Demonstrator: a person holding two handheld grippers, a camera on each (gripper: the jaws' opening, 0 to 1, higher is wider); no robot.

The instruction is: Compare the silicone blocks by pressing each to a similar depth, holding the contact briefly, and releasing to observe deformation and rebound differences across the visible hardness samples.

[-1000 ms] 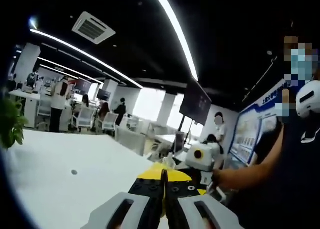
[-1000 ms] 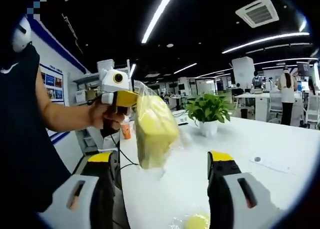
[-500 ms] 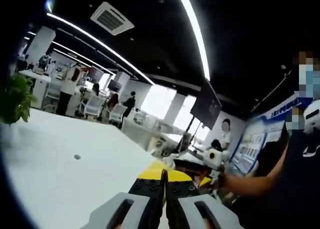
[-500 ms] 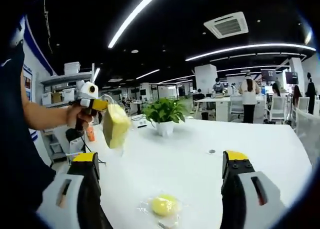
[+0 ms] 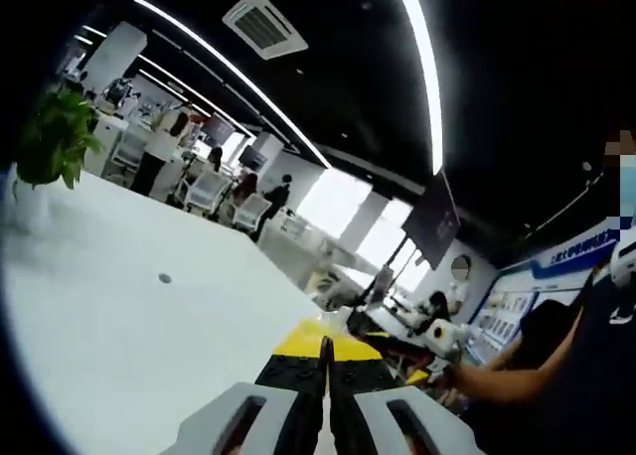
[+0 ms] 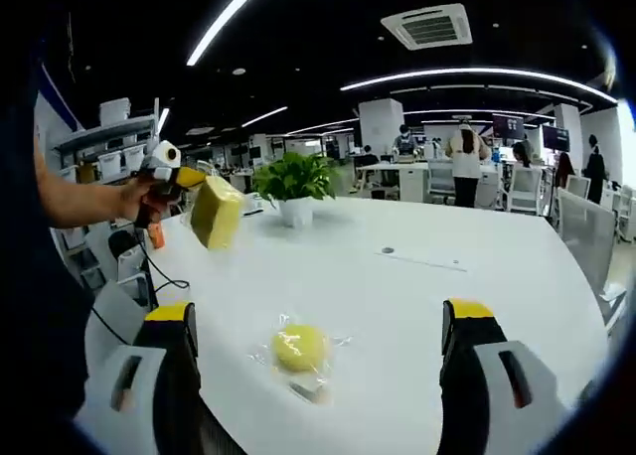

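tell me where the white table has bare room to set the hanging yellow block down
Bare tabletop runs from the bagged yellow ball out to the right edge, and between the ball and the potted plant. The block hangs from the left tool; beside the right tool, the ball crowds the near middle.

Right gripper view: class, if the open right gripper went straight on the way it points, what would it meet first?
Probably the round yellow sample in its clear wrapper, lying on the white table between the right gripper jaws' lines; depth is uncertain.
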